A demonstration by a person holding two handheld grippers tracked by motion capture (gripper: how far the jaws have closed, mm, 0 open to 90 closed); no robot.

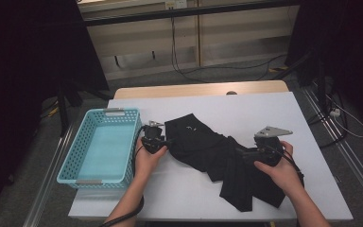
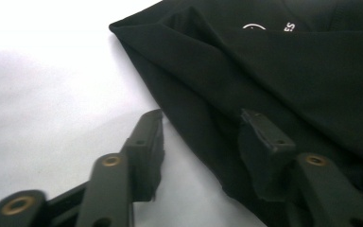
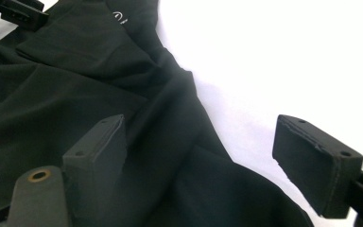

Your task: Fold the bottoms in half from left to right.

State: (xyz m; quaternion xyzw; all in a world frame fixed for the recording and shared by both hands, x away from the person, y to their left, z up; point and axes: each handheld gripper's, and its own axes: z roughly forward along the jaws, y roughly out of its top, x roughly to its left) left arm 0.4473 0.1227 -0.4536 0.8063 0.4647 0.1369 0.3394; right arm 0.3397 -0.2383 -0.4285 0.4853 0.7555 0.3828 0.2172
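A: What is lying at the left of the bench (image 1: 264, 106)?

B: A rectangular turquoise plastic basket (image 1: 71, 158) is sitting there, its walls perforated in a regular grid, with a grey clip on each short rim. Its smooth floor is showing bare. The bench surface is looking flat, matte and pale.

A: And the left claw (image 1: 166, 140)?

B: The person's left hand (image 1: 147, 158) is holding it just right of the basket, at the left edge of the black garment (image 1: 203, 149). In the left gripper view the left claw (image 2: 201, 127) is standing open: one jaw is over the bare bench, the other is lying against the dark cloth, and the garment's folded edge is running between them. The jaws are flat black bars with brass-coloured rivets.

A: Describe the garment.

B: It is a soft, matte black fabric, crumpled into long folds and stretching diagonally from bench centre toward the near right. A small white printed mark is showing near its far end.

A: And the right claw (image 1: 242, 153)?

B: The right hand (image 1: 283, 171) is holding it over the garment's right portion; a grey three-cornered plate is topping it. In the right gripper view the right claw (image 3: 201, 142) is spread wide, gripping nothing. Its padded rectangular jaws are straddling the cloth's edge, one over fabric, one over white bench.
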